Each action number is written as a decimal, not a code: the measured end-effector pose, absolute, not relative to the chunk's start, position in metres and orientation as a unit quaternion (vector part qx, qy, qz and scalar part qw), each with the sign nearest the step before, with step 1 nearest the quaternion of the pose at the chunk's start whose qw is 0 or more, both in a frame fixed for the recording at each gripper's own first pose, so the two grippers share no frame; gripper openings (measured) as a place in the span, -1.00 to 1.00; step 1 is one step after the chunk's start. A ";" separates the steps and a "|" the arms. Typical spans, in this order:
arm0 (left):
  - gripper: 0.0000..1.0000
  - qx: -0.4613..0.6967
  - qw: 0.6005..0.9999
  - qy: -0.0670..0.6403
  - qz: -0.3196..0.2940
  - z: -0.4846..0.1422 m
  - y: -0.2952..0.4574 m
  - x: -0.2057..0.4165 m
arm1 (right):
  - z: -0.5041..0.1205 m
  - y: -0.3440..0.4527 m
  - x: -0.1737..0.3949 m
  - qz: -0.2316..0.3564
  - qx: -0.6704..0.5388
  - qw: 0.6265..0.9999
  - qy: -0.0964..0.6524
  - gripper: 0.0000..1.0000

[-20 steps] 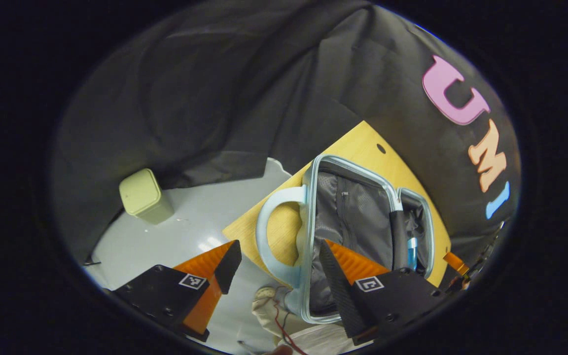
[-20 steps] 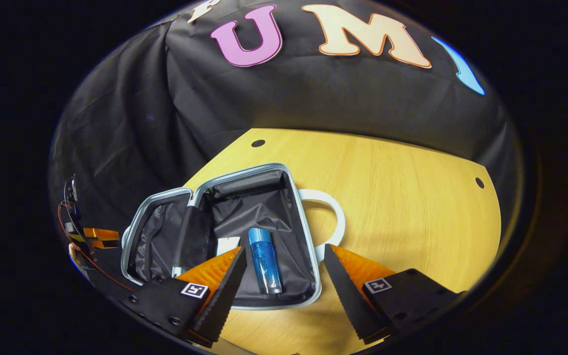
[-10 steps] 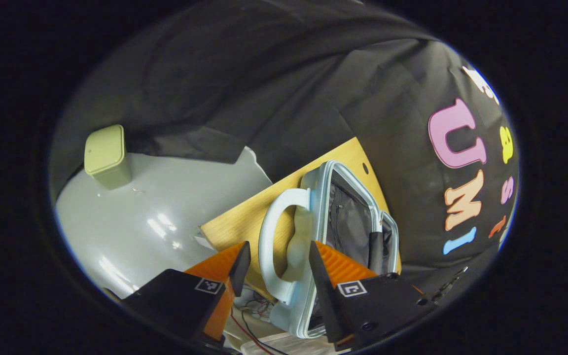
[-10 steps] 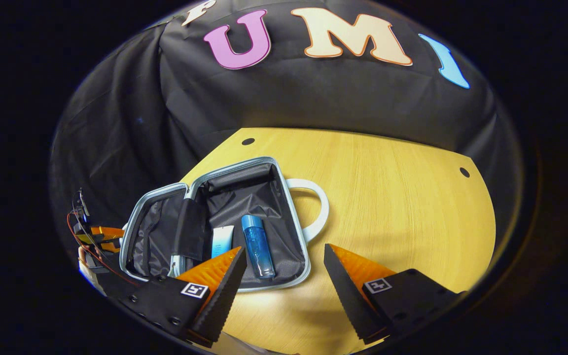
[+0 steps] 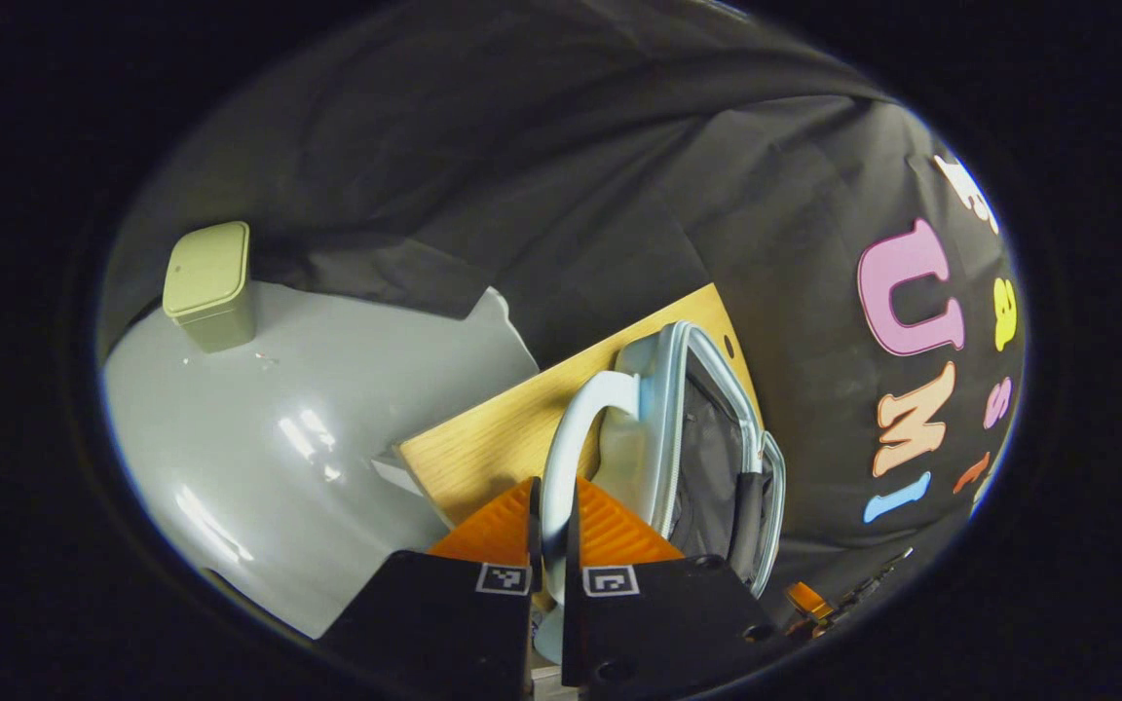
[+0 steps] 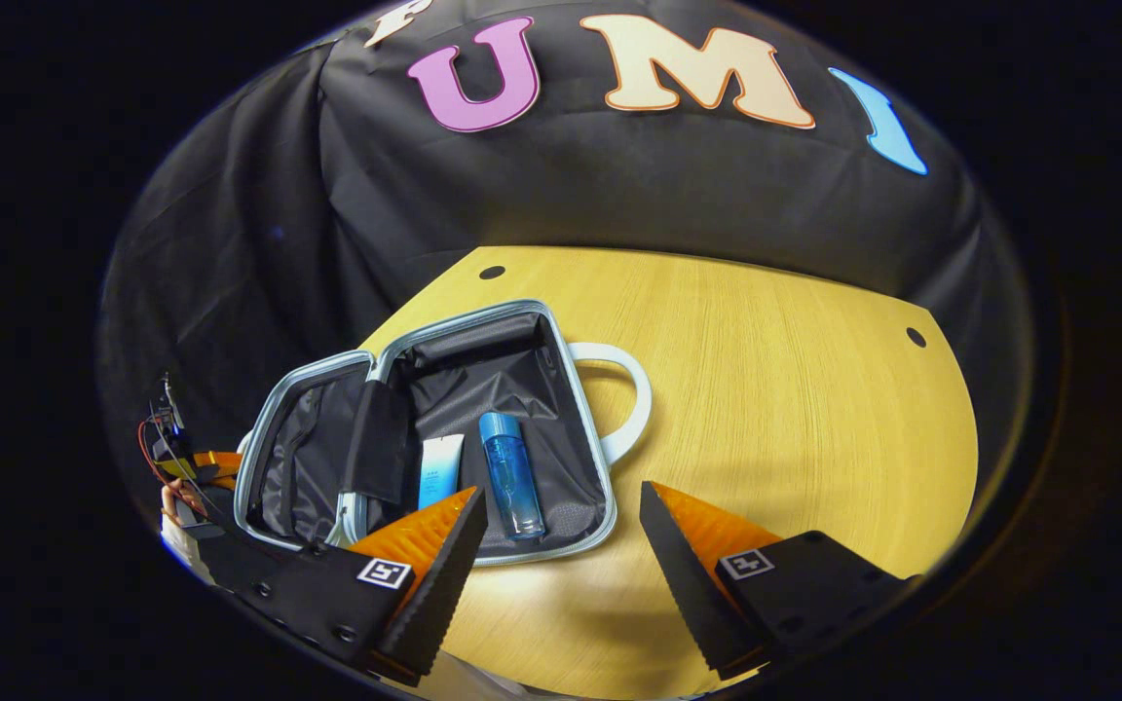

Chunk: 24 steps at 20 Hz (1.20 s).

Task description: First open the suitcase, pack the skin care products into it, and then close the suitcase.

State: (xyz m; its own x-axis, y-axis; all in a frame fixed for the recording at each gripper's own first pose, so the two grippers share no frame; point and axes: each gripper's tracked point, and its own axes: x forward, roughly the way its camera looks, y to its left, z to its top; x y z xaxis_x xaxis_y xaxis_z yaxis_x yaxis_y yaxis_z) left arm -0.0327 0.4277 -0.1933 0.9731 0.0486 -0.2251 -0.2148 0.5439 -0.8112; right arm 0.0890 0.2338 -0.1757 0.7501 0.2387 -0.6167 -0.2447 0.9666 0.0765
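Left gripper (image 5: pixel 551 545) is clamping both fingers on the pale blue handle (image 5: pixel 571 458) of the suitcase lid (image 5: pixel 654 419), which is standing tilted up from the wooden surface (image 5: pixel 483 448). Right gripper (image 6: pixel 561 545) is hovering wide open, holding nothing, just in front of the suitcase (image 6: pixel 444 428). Suitcase is lying open on the surface; a blue bottle (image 6: pixel 510 474) and a white tube (image 6: pixel 439 469) are lying side by side in its right half, near its second handle (image 6: pixel 624 399). A green bin (image 5: pixel 208 284) is sitting on the grey floor (image 5: pixel 308 458).
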 end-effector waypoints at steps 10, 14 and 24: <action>-0.99 -0.437 0.893 0.080 0.076 -0.161 0.420 -0.047 | -0.182 0.224 0.086 0.135 0.006 0.932 0.336 0.90; -0.99 -0.435 0.897 0.044 0.063 -0.117 0.410 -0.062 | -0.186 0.220 0.088 0.139 0.012 0.931 0.336 0.90; -0.99 -0.396 0.917 0.022 0.051 -0.051 0.379 -0.077 | -0.181 0.209 0.094 0.141 0.035 0.938 0.315 0.97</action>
State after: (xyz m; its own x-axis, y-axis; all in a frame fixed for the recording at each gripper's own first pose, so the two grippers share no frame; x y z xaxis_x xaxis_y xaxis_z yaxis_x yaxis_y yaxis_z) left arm -0.0766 0.3793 -0.0513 0.9939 0.0754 -0.0801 -0.1100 0.6816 -0.7234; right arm 0.0944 0.2089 -0.1807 0.7615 0.2861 -0.5816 -0.2421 0.9579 0.1542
